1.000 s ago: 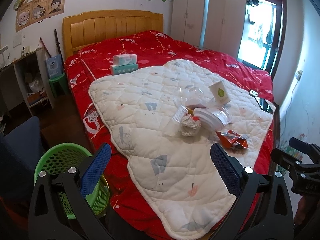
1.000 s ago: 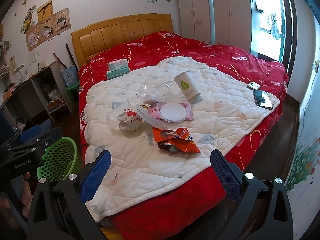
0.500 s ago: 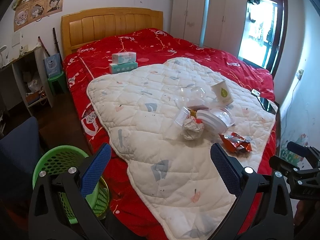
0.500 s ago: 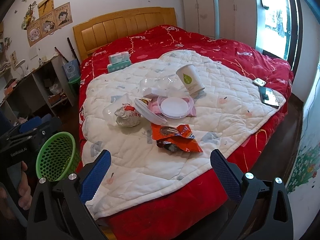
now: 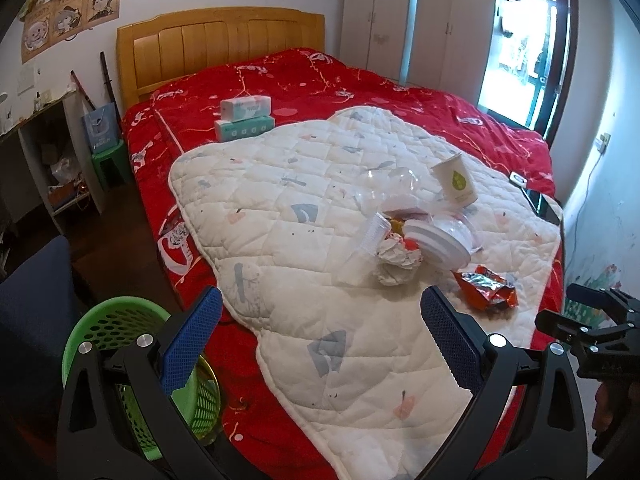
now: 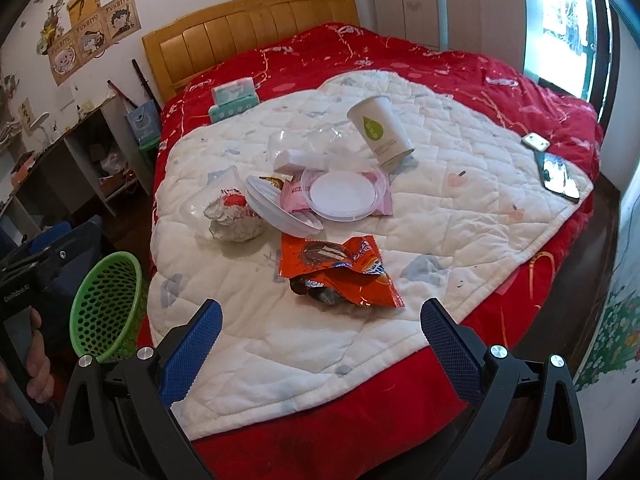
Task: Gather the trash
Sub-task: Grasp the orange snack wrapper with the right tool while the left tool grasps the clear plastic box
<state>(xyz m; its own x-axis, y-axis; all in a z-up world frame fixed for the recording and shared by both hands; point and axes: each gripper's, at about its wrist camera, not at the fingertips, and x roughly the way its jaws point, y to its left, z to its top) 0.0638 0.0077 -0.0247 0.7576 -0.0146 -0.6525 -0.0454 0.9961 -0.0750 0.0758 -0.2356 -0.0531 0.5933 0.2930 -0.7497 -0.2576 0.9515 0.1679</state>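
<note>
- The right gripper (image 6: 320, 344) has its jaws spread wide and holds nothing; the left gripper (image 5: 320, 336) is just as wide and just as empty, hanging over the near edge of the bed.
- Risk: the orange snack wrapper (image 6: 336, 270) is thin and crinkled on the soft white quilt (image 6: 460, 216), so closing on it could pinch the quilt too, or the foil could slip free.
- Risk: reaching further could tip the paper cup (image 6: 380, 130) or the stacked plastic lids (image 6: 340, 192), which rest loosely near the quilt's middle.
- The wrapper lies just ahead of the right gripper, near the quilt's front edge, with the crumpled paper ball (image 6: 234, 218) to its left.
- The green basket (image 6: 108, 306) stands on the floor off the bed's left side, well apart from the trash.
</note>
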